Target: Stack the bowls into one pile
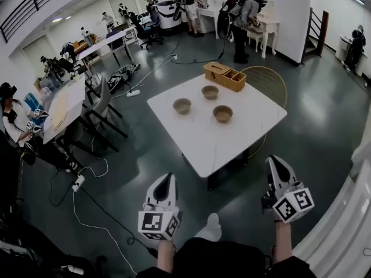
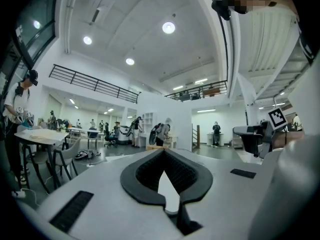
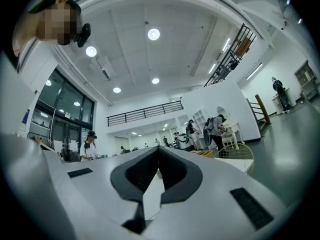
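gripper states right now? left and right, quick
Left gripper: closed, holding nothing.
Right gripper: closed, holding nothing.

In the head view the table (image 1: 203,146) fills the middle of the frame. Three bowls stand on its far half, each apart from the others: the left bowl (image 1: 182,105), the far bowl (image 1: 210,92) up and to its right, and the right bowl (image 1: 222,114) below that one. A box (image 1: 224,76) sits on the table's upper corner, just behind the far bowl. A chair (image 1: 269,80) stands behind the table's upper right edge. A desk (image 1: 61,110) lies at the left of the frame. A power strip (image 1: 77,182) lies on the floor at the lower left. The left gripper (image 1: 168,177) and the right gripper (image 1: 273,160) sit low in the frame, either side of the table's near corner.
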`<state>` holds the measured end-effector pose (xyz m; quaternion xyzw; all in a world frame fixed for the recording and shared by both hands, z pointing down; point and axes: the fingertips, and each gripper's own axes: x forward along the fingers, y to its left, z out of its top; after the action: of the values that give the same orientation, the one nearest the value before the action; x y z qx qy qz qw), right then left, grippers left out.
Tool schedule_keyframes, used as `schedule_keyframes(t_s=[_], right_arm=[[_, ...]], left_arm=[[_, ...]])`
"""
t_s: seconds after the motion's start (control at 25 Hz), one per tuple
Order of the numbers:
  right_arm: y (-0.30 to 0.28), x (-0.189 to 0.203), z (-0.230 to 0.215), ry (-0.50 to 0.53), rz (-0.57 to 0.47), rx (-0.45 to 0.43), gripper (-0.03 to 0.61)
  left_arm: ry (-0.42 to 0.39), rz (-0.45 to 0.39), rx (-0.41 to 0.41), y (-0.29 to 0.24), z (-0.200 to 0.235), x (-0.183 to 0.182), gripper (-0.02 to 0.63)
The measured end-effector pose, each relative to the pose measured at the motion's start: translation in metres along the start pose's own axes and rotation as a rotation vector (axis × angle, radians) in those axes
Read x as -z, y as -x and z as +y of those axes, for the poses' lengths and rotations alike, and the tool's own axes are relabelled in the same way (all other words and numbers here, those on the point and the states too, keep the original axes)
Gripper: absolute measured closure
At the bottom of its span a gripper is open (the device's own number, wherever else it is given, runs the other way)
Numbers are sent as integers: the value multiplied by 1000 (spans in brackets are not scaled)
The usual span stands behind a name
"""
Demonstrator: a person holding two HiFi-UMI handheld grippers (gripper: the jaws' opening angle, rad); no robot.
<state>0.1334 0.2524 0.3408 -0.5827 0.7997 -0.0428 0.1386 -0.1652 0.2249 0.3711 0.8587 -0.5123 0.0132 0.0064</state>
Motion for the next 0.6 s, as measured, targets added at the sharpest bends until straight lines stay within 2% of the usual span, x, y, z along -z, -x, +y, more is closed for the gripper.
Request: schedule_keyframes(t_s=[0.6], right_arm=[[-112, 14, -37, -21, 44, 17, 565]], left_arm=[[44, 7, 39, -115, 47, 1, 600]])
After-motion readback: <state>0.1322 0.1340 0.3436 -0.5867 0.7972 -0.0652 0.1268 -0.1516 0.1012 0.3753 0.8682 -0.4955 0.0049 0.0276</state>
